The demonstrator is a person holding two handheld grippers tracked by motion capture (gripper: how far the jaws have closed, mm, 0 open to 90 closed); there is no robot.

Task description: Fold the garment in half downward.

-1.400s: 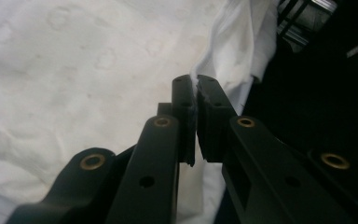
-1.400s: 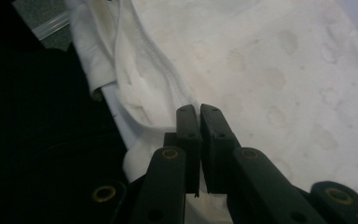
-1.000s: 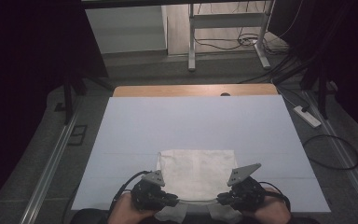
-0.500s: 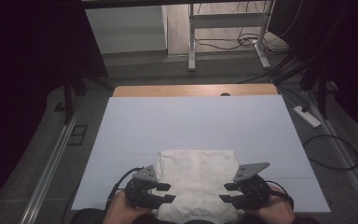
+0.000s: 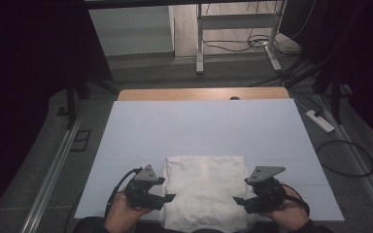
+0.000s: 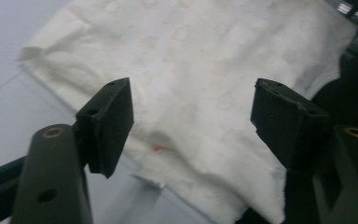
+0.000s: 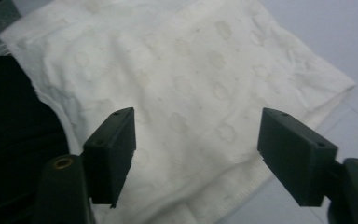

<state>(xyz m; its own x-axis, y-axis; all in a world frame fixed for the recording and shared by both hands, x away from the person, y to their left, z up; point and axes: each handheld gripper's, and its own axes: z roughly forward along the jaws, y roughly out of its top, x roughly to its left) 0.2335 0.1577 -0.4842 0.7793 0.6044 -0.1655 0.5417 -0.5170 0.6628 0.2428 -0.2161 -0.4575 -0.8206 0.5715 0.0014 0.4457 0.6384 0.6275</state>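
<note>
A white cloth (image 5: 205, 187) with a faint printed pattern lies flat at the near middle of the white table (image 5: 199, 126), its near edge hanging over the table's front. My left gripper (image 5: 167, 198) is at the cloth's left edge, open, jaws wide apart over the cloth (image 6: 191, 93). My right gripper (image 5: 239, 200) is at the cloth's right edge, also open, with the cloth (image 7: 191, 84) spread below its jaws. Neither holds anything.
A wooden strip (image 5: 204, 93) runs along the table's far edge. A power strip (image 5: 319, 121) and cables (image 5: 345, 158) lie on the floor at the right. A metal frame (image 5: 235, 29) stands beyond the table. Metal rails (image 5: 53, 170) flank it.
Both grippers have drawn back toward the near edge and apart, to the cloth's sides. The cloth now lies further toward the front edge, spread longer.
</note>
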